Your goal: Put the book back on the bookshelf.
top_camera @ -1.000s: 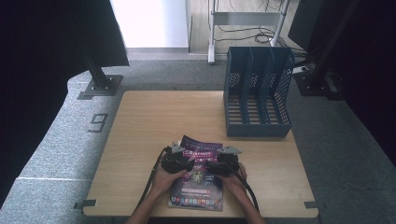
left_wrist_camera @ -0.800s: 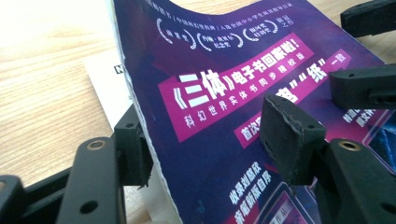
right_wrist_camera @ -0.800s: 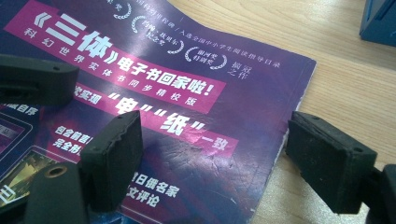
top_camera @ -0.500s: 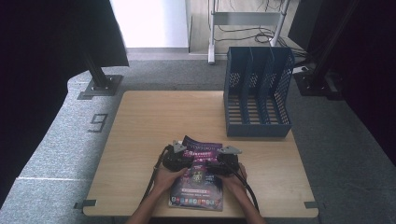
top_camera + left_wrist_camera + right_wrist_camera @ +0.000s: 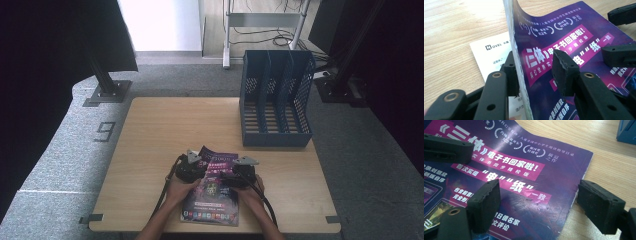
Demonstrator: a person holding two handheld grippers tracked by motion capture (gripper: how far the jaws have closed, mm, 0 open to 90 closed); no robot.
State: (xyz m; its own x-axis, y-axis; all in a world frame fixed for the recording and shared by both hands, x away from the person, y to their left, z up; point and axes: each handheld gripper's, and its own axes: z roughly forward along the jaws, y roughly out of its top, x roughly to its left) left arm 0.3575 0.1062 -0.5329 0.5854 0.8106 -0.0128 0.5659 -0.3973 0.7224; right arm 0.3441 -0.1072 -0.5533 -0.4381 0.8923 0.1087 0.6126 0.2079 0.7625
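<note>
Purple magazine lies face-up at table's near edge; its left edge is curled up off a white sheet.

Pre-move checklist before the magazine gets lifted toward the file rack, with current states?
1. Left gripper straddles the magazine's raised edge: ok.
2. Left jaws clamped on it: not ok, a gap shows at one pad.
3. Right gripper around the opposite edge: ok, one jaw over the cover, one off the edge; jaws open.
4. White sheet under the magazine free of the jaws: cannot tell.
5. Blue file rack slots empty: ok.
6. Table path to the rack clear: ok.
</note>
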